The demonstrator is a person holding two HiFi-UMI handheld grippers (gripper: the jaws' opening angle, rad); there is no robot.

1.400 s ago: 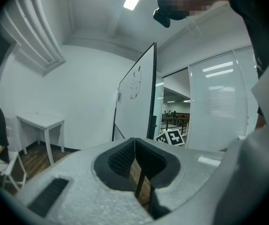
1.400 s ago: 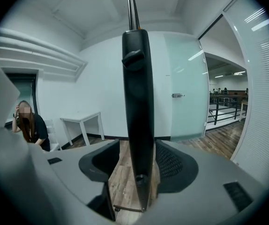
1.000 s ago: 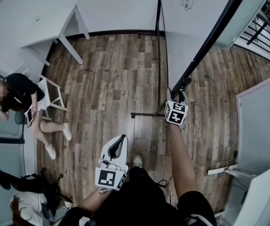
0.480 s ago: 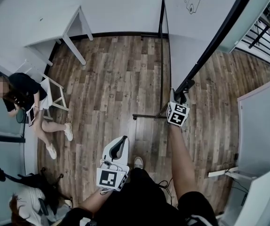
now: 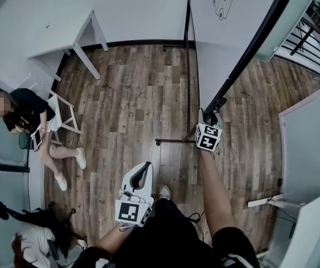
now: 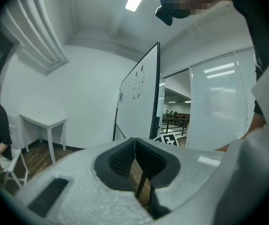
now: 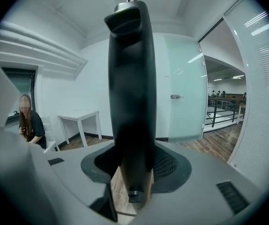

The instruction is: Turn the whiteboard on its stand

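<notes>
The whiteboard [image 5: 216,32] stands upright on its black stand [image 5: 174,141], with a doodle near its top. It also shows edge-on in the left gripper view [image 6: 137,97]. My right gripper [image 5: 209,121] is at the lower end of the board's black frame [image 5: 249,54]. In the right gripper view that frame [image 7: 132,102] fills the space between the pads, and the right gripper [image 7: 134,165] is shut on it. My left gripper [image 5: 140,175] hangs low near my body, away from the board. Its pads [image 6: 125,161] meet at the tips with nothing held.
A white table [image 5: 71,38] stands against the far-left wall. A person [image 5: 23,113] sits on a white chair [image 5: 65,113] at the left. Bags [image 5: 32,228] lie at the lower left. A white partition [image 5: 310,144] is close on the right, with a black railing [image 5: 316,32] beyond it.
The right gripper stays at the board's lower frame end. The head view has shifted slightly. The left gripper has not moved.
</notes>
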